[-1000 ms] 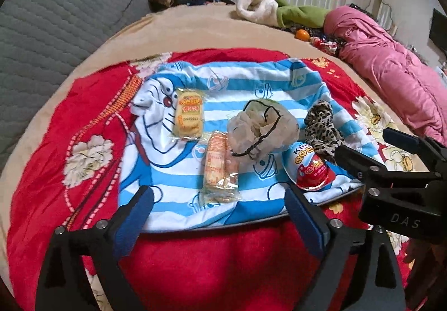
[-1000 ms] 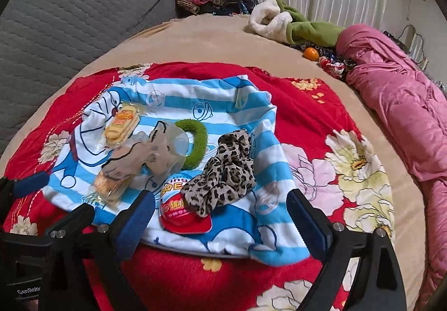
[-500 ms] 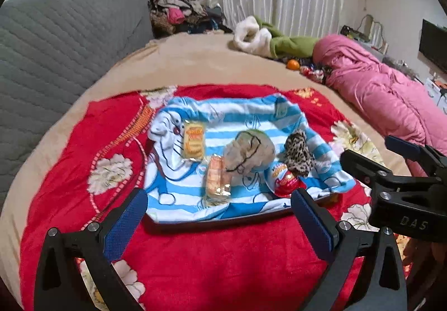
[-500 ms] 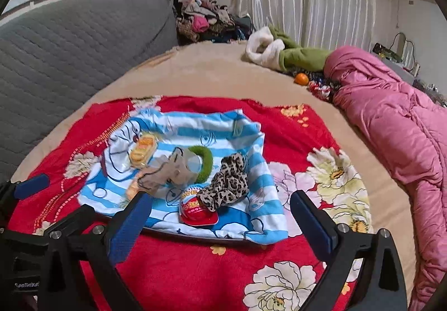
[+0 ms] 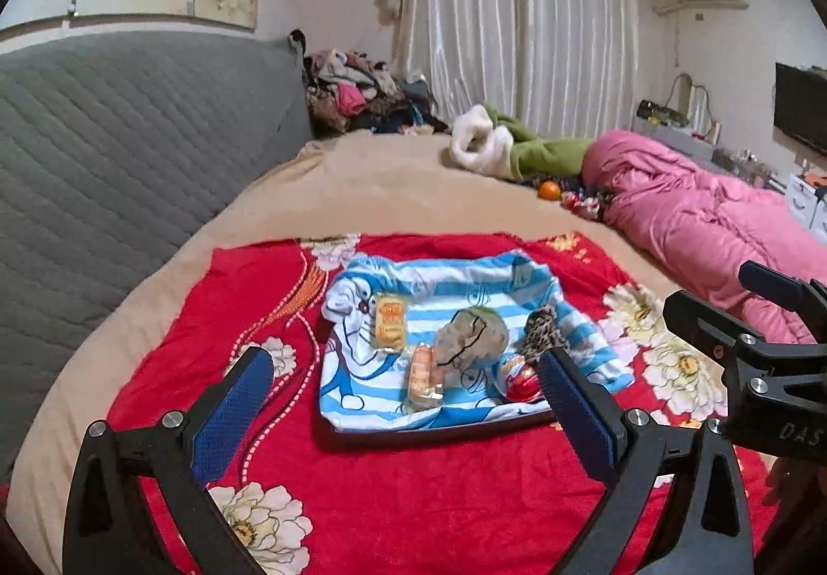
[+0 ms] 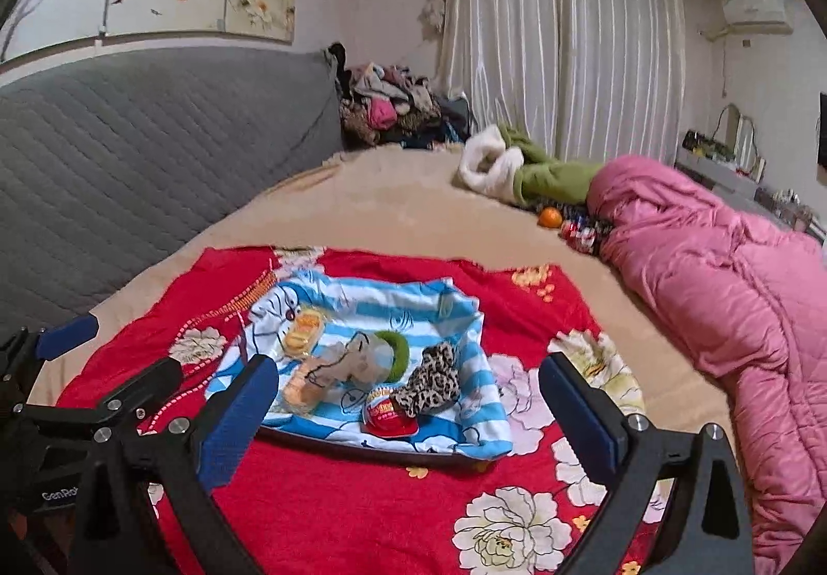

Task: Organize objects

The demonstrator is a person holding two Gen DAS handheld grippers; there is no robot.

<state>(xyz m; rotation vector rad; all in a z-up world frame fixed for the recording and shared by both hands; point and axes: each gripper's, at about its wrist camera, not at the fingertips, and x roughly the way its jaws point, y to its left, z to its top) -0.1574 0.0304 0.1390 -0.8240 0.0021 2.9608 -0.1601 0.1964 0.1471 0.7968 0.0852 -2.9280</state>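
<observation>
A tray (image 6: 362, 451) draped in a blue-striped cartoon cloth (image 5: 465, 280) lies on the red floral blanket (image 5: 413, 497). On it rest a yellow snack packet (image 5: 390, 321), an orange snack packet (image 5: 424, 371), a beige mesh pouch (image 5: 470, 340) against a green scrunchie (image 6: 395, 353), a leopard scrunchie (image 6: 431, 381) and a red egg-shaped sweet (image 6: 387, 412). My left gripper (image 5: 406, 360) hovers open above the tray's near edge, holding nothing. My right gripper (image 6: 408, 366) stands open beside it, also bare. Each shows in the other's view: the right gripper (image 5: 723, 296), the left gripper (image 6: 119, 350).
A grey quilted headboard (image 5: 129, 151) runs along the left. A pink duvet (image 6: 723, 296) lies on the right of the beige bed. At the far end lie an orange (image 5: 549, 189), a green-and-white garment (image 5: 506, 151) and a clothes pile (image 5: 356, 94).
Both grippers have risen and drawn back from the tray, which now looks smaller and farther off. The views have tilted up, showing more wall and curtains. Nothing on the tray has moved.
</observation>
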